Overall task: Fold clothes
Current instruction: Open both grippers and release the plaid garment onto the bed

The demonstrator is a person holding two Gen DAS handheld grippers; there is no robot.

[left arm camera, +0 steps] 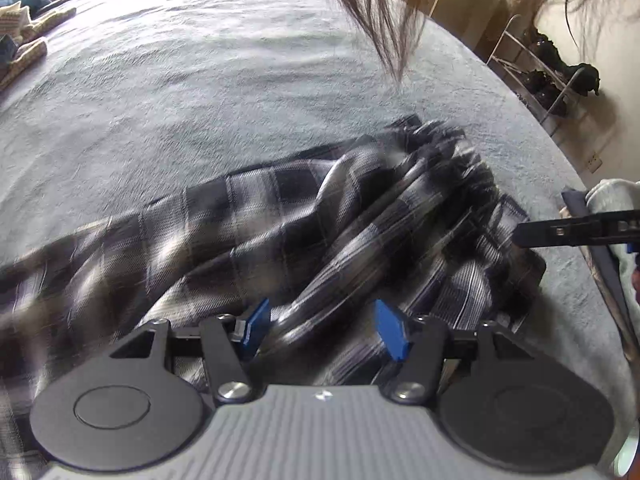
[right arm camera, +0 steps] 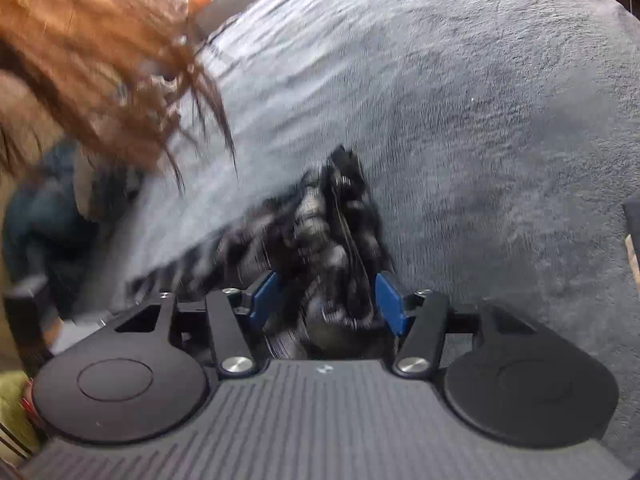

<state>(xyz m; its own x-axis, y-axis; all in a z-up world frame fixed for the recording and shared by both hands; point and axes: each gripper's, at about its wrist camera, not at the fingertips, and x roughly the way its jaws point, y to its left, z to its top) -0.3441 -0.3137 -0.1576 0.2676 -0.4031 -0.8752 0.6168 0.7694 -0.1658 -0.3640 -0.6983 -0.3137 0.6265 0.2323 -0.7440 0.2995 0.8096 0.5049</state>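
A dark blue, black and white plaid garment (left arm camera: 280, 220) lies bunched across the grey bedspread (left arm camera: 200, 80). My left gripper (left arm camera: 324, 328) hangs just above it with cloth between the blue pads (left arm camera: 256, 328), jaws partly apart. My right gripper (right arm camera: 326, 304) holds a bunched end of the same plaid garment (right arm camera: 328, 232) between its blue pads (right arm camera: 388, 300). The right gripper's black finger also shows at the right edge of the left wrist view (left arm camera: 568, 232). Both views are motion-blurred.
The person's long brown hair (right arm camera: 100, 60) hangs into both views. Folded knit clothes (left arm camera: 24, 40) lie at the bed's far left. A metal shoe rack with dark shoes (left arm camera: 552, 68) stands by the wall past the bed's right edge.
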